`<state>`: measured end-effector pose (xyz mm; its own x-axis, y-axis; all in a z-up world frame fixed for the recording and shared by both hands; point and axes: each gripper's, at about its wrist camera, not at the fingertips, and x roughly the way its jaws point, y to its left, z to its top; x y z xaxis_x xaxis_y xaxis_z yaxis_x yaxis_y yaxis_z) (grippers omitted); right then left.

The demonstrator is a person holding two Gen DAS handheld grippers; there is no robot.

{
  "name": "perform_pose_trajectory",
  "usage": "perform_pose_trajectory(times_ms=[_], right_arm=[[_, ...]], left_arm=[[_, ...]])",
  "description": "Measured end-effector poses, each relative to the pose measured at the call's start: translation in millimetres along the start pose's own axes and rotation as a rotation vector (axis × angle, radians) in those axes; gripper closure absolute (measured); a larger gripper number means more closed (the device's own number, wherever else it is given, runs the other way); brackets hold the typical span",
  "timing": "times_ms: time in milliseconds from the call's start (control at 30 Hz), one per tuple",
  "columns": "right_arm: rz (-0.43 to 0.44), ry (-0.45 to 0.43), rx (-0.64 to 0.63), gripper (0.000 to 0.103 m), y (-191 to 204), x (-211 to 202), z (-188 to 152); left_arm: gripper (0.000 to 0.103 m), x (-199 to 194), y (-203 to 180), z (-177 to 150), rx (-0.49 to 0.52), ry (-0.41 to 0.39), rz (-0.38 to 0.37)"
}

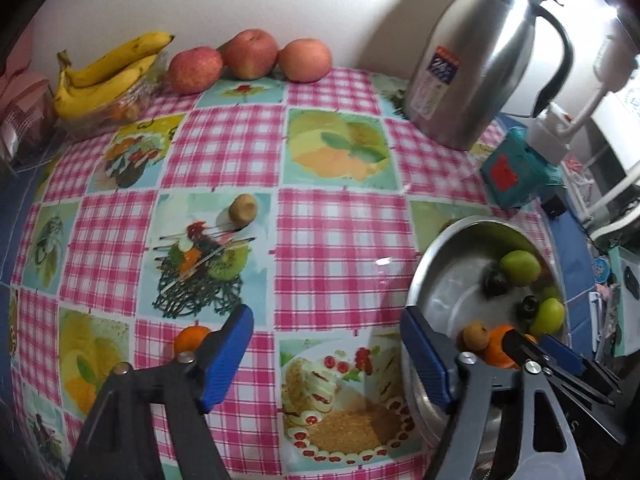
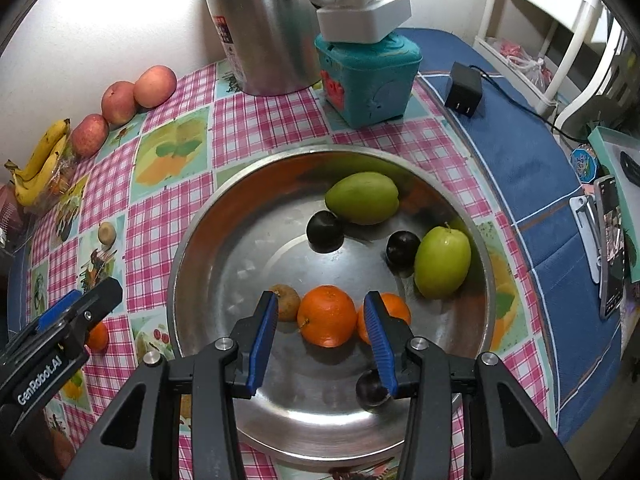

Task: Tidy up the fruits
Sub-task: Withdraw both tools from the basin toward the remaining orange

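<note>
R gripper (image 2: 322, 340) over the steel bowl (image 2: 192, 256), jaws apart, nothing gripped; orange (image 2: 327, 314) sits just ahead between them, 2nd orange (image 2: 396, 308) behind the R jaw. L gripper (image 1: 328, 354) low over the desk (image 1: 340, 232), jaws wide apart, empty. Small orange (image 1: 190, 338) just beside its L jaw; brown fruit (image 1: 243, 209) well ahead.

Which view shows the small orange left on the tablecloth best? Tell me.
The right wrist view: the small orange sits mostly exposed beside the left gripper. In the left wrist view, the small orange is partly hidden behind a blue finger.
</note>
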<state>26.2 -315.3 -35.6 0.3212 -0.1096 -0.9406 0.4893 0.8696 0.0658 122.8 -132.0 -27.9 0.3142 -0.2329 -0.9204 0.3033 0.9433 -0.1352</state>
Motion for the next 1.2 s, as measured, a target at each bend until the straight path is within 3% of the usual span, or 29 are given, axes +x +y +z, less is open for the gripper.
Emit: perform_pose_trajectory(times_ms=[67, 333, 433, 500, 567, 1200], right_arm=[[-0.005, 0.007, -0.001, 0.043, 1, 3, -1], [0.0, 0.025, -0.006, 0.043, 4, 9, -2], [-0.001, 0.021, -0.01, 0.042, 5, 9, -2], [0.001, 0.006, -0.009, 0.02, 5, 9, -2], [0.011, -0.012, -0.006, 0.009, 4, 7, -2], [0.037, -0.061, -0.016, 0.008, 6, -2, -2]], left_arm=[[0.018, 3, 3, -1, -0.014, 0.006, 0.01], [0.013, 8, 13, -3, -0.049, 0.02, 0.02], [0.0, 8, 15, -3, -0.057, 0.013, 0.038], [0.0, 8, 16, -3, -0.054, -0.003, 0.066], [0.0, 9, 17, -4, -0.05, -0.014, 0.093], [0.0, -12, 36, -13, -0.038, -0.092, 0.156]])
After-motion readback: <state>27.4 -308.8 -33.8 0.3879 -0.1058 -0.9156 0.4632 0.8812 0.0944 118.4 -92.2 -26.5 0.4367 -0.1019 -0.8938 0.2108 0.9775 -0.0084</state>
